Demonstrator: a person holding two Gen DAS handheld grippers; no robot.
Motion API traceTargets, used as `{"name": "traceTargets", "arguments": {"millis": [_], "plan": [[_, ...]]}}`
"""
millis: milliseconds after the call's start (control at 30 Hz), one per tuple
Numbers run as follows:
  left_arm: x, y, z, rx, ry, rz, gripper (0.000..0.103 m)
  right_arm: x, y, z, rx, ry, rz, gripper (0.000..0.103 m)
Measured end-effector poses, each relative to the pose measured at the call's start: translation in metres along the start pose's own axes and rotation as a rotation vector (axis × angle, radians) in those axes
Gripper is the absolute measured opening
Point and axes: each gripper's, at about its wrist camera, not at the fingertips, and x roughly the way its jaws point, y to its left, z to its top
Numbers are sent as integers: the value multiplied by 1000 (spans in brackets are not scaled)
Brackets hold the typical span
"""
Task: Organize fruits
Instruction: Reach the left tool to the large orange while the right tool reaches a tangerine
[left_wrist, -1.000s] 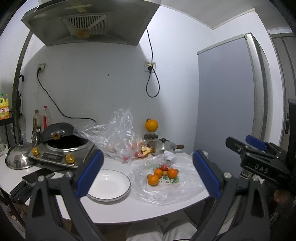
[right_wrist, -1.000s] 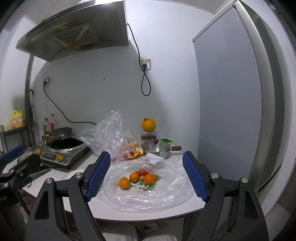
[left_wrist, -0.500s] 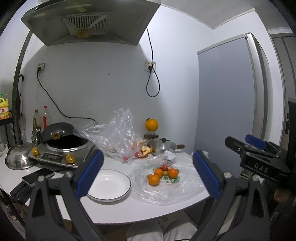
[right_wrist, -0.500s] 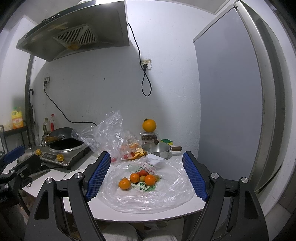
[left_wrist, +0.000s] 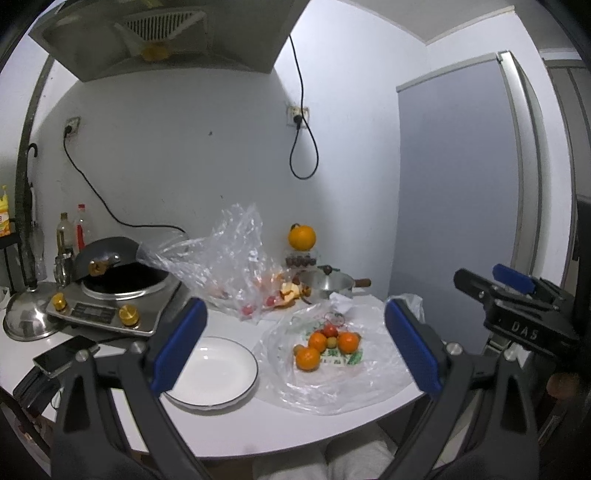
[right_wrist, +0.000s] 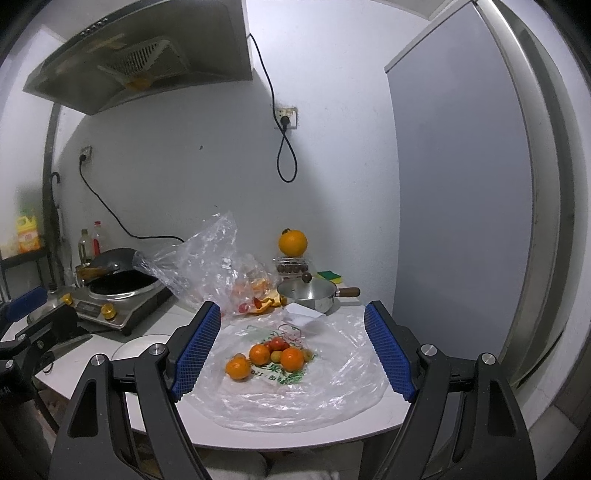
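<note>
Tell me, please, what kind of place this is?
Most likely a small home kitchen: a range hood hangs above a cooker, a saucepan stands by the wall, and fruit lies on the table.

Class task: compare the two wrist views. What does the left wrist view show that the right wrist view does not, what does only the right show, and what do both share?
Only the left wrist view shows the whole plate, a metal lid and a phone. Only the right wrist view shows the sponge behind the pot. Both show the oranges on the flat bag, the stove, and open, empty grippers: left gripper, right gripper.
</note>
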Motion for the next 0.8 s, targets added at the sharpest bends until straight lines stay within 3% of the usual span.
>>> {"name": "traceTargets", "arguments": {"millis": [467, 800], "plan": [[96, -12, -11, 34, 139, -19, 98, 75, -24, -3, -31, 116, 1, 80], [170, -25, -35, 63, 260, -14, 97, 143, -32, -22, -52, 228, 83, 77]]}}
